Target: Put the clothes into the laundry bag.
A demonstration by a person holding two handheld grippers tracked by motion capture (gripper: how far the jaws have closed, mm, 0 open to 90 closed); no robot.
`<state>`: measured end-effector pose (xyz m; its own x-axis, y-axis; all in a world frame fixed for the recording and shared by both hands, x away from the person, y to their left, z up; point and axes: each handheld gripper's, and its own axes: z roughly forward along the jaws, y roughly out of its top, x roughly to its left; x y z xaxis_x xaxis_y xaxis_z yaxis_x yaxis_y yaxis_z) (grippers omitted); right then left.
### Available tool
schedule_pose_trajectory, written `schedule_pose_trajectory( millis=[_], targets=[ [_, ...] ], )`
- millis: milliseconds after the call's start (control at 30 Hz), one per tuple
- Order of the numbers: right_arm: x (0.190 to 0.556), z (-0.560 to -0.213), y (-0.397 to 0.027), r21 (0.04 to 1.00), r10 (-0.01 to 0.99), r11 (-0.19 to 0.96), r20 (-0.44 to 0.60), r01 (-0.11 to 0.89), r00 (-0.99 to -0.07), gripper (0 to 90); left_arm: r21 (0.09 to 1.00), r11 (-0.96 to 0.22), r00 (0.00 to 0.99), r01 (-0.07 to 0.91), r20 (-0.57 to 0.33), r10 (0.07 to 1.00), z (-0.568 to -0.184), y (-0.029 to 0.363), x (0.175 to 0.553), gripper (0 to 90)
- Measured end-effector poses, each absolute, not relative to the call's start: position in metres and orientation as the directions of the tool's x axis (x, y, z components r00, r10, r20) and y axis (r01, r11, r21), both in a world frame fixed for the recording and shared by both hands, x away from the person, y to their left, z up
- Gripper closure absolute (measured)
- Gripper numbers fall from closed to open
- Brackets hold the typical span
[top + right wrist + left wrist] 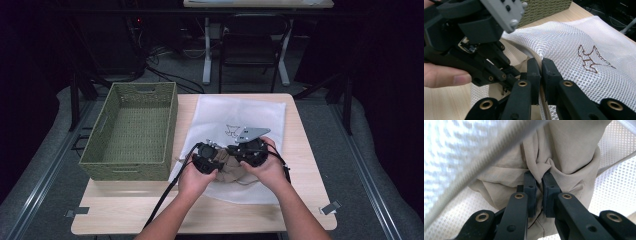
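- The left claw [538,178] is pinching the beige garment [564,157] at the mesh bag's [574,37] mouth, probably feeding it inside.
- The right claw [541,67] is clamping the bag's zipper edge [539,61], holding it open on the counter [305,150].

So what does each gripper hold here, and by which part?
Left gripper: a bunched fold of the beige cloth garment. Right gripper: the zipped rim of the white mesh bag.

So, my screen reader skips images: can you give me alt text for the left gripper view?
The left gripper is shut on a bunched fold of beige cloth, inside a white mesh bag. The bag's zipper edge runs diagonally above.
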<state>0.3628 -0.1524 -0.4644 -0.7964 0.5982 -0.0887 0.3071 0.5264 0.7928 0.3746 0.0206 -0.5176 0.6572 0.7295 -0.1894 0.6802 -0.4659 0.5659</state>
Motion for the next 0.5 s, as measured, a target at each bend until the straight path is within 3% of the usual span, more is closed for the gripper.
schedule_pose_trajectory(
  millis=[500],
  targets=[
    [0.362, -0.463, -0.153, 0.795, 0.598, 0.525, -0.089, 0.304, -0.797, 85.3, 0.565, -0.438, 0.636, 0.700, -0.212, 0.742, -0.515, 0.014, 0.390, 83.9]
  ],
)
